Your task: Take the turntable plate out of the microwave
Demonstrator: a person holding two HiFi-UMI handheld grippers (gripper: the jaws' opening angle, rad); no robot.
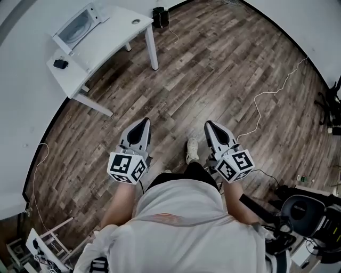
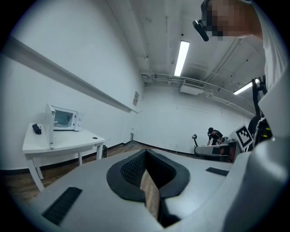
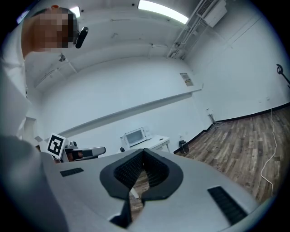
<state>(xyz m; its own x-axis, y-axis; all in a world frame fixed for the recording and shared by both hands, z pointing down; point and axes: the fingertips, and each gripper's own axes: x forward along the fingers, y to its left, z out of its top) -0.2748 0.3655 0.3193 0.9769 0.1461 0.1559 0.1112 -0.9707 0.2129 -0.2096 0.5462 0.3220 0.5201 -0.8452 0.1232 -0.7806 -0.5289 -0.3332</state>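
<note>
The white microwave (image 1: 80,24) stands on a white table (image 1: 114,32) at the far left of the room, well away from both grippers. It shows small in the left gripper view (image 2: 63,119) and in the right gripper view (image 3: 135,137). A white panel stands upright at its left side; I cannot tell if that is the door. No turntable plate is visible. My left gripper (image 1: 143,123) and right gripper (image 1: 209,125) are held side by side in front of the person's waist, over the wood floor. Both are shut with nothing between the jaws (image 2: 146,154) (image 3: 144,154).
A small black object (image 1: 60,64) lies on the table's near end. A black box (image 1: 161,16) sits on the floor by the table leg. A white cable (image 1: 266,96) runs across the floor at right. Dark equipment (image 1: 306,213) stands at lower right. Another person (image 2: 213,134) is far off.
</note>
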